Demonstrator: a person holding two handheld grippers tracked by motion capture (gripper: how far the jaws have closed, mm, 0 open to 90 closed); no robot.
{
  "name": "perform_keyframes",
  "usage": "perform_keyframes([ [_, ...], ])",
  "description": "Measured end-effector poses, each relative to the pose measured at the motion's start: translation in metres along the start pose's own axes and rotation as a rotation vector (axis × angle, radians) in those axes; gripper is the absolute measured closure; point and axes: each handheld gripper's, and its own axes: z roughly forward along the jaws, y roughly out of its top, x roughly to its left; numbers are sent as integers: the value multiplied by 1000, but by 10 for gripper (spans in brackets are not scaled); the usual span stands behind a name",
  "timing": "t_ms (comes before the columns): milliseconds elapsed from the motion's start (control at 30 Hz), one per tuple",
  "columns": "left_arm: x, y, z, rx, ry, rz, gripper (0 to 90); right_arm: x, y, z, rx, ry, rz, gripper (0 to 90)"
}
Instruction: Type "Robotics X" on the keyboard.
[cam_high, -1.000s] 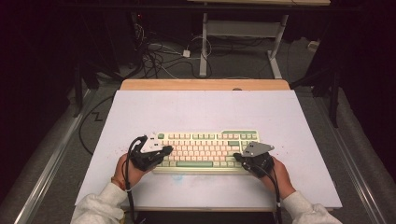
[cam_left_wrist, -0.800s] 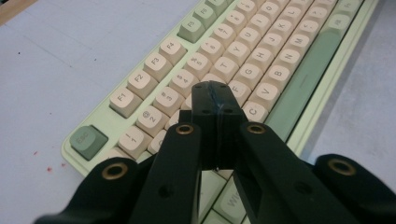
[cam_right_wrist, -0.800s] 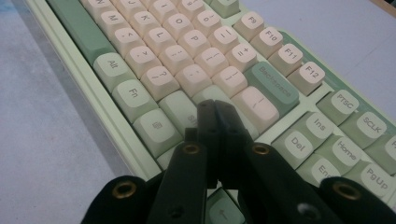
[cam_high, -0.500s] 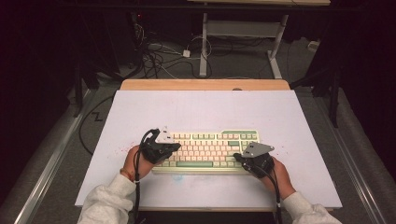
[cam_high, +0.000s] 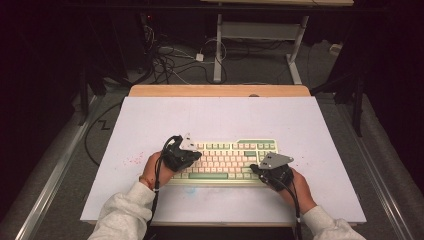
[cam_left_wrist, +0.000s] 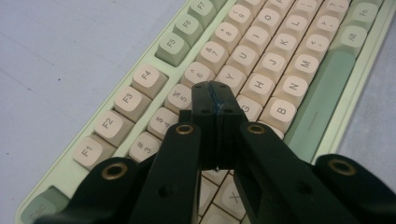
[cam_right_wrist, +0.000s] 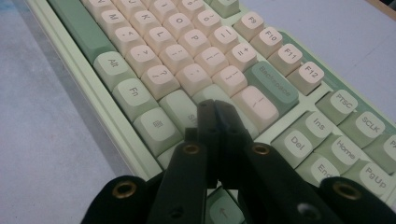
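Keyboard (cam_high: 227, 161) first: a cream-and-green board lying square on the white table (cam_high: 220, 120), toward the person's side and about midway across, with faint red speckles (cam_high: 131, 161) on the surface just off its left end. Both hands are on it, so the work looks to me like pressing keys with the tips of the tongs. The left gripper (cam_high: 192, 157) sits over the left part of the board, its jaws pinched flat together with nothing between them, and in the left gripper view the joined tip (cam_left_wrist: 215, 100) hangs above the cluster of keys near T (cam_left_wrist: 218, 93) and G (cam_left_wrist: 247, 108). The right gripper (cam_high: 256, 171) rests at the lower right corner, jaws likewise pressed together and empty, its tip (cam_right_wrist: 214, 116) over the wide pale key beside Shift (cam_right_wrist: 183, 111). To do this well I'd keep the jaws closed as one blunt finger, bring the tip down straight onto the middle of a single cap, and lift clear before sliding on; a slanted approach would likely catch two neighbouring keys. Whether either tip is actually touching a cap, I can't tell.
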Motion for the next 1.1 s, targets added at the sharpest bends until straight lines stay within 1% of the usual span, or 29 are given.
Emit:
perform_keyframes([
  [33, 0, 1, 2, 4, 7, 1, 878, 0, 0, 0, 0, -1, -1, 900],
  [200, -1, 2, 8, 19, 0, 8, 878, 0, 0, 0, 0, -3, -1, 900],
  [267, 0, 3, 9, 19, 12, 3, 878, 0, 0, 0, -1, -2, -1, 900],
  [300, 1, 3, 10, 15, 9, -3, 878, 0, 0, 0, -1, -2, 0, 900],
  [367, 1, 3, 12, 25, 14, -4, 878, 0, 0, 0, 0, -4, -1, 900],
  [400, 1, 3, 13, 28, 10, -3, 878, 1, 0, 0, 0, -4, -1, 900],
  [467, 1, 3, 13, 30, 13, 0, 878, 1, 0, 0, 0, -3, -4, 900],
  [600, 3, 1, 12, 27, 14, -8, 877, 1, 0, 0, -1, -4, -3, 900],
  [900, 0, 1, 9, 24, 23, 5, 877, 1, 0, -1, 1, -5, -5, 900],
  [967, 1, 1, 10, 29, 24, 0, 877, 1, 0, -1, 1, -6, -5, 900],
  [1033, 0, 0, 14, 48, 11, 2, 878, 1, 0, -1, 1, -6, -5, 900],
  [1067, 0, -1, 15, 41, 14, 2, 878, 1, 0, -1, 2, -7, -6, 900],
  [1100, -1, 0, 15, 45, 17, 7, 878, 1, 0, -1, 2, -7, -6, 900],
])
